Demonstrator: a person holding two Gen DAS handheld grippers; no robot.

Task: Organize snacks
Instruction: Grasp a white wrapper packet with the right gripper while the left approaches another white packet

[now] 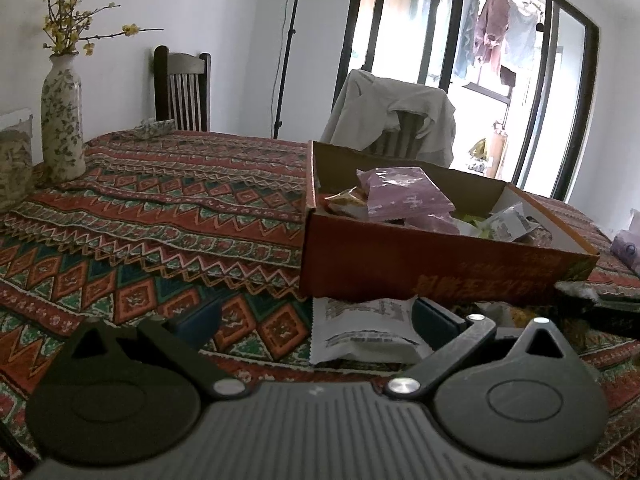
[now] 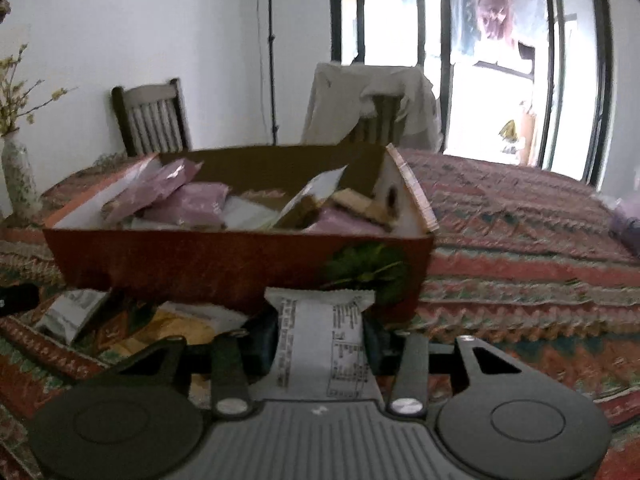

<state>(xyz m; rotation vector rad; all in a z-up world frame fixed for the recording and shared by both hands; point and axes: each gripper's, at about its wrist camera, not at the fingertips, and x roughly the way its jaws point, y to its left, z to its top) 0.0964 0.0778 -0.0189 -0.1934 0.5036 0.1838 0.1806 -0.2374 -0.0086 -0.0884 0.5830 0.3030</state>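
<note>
An orange-red cardboard box stands on the patterned tablecloth, holding purple packets and other snacks. My right gripper sits just in front of the box, its pads pressed on both sides of a white snack packet that stands upright between them. My left gripper is open wide in front of the box. Another white packet lies flat on the cloth between its fingers, nearer the right finger, with no pad pressing on it.
A silver packet and a yellow packet lie on the cloth left of my right gripper. A purple packet lies at the far right. A flowered vase stands far left. Two chairs stand behind the table, one draped with cloth.
</note>
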